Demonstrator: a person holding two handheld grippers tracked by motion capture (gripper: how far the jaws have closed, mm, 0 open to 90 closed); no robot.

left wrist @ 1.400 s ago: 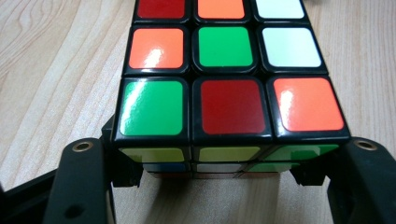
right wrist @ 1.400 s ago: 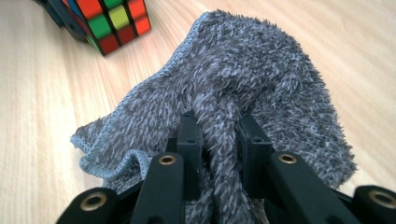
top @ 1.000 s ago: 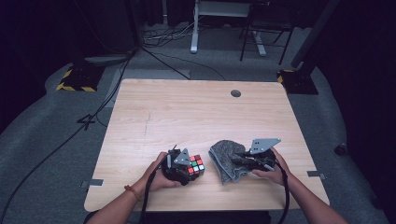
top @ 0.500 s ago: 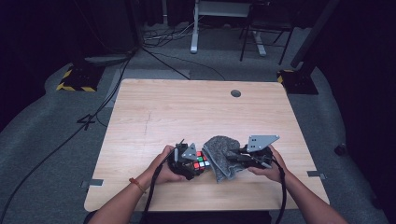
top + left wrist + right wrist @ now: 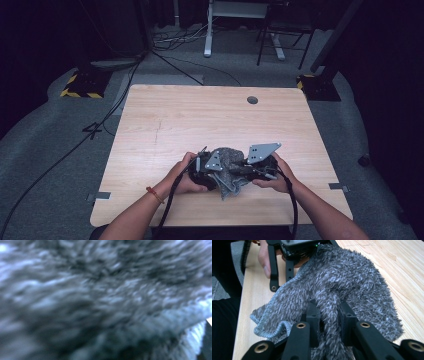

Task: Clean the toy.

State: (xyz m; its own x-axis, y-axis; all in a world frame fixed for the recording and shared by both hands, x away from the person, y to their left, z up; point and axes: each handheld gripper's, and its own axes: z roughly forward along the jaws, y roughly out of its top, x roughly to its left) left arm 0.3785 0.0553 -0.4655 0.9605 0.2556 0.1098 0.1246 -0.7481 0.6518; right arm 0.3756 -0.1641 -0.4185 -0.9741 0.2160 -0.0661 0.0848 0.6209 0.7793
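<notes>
A grey fuzzy cloth (image 5: 229, 157) hangs bunched between my two grippers near the table's front edge. My right gripper (image 5: 328, 315) is shut on a fold of the cloth (image 5: 352, 285), which is pinched between its black jaws. My left gripper (image 5: 209, 172) sits right against the cloth from the left, its jaws hidden under the fabric. Blurred grey cloth fur (image 5: 100, 300) lies close against the camera in the left gripper view. The colourful puzzle cube that the left gripper held in the earlier frames is covered now. A hand (image 5: 265, 260) grips the left gripper's black body (image 5: 294, 247).
The wooden table (image 5: 200, 115) has a round cable hole (image 5: 252, 100) at its far side. Cables (image 5: 100, 130) run over the grey floor to the left. Metal legs of furniture (image 5: 207, 35) stand behind the table.
Both hands have come together near the table's front middle. The right gripper has brought the cloth left over the cube, which showed in the left gripper and is now hidden.
</notes>
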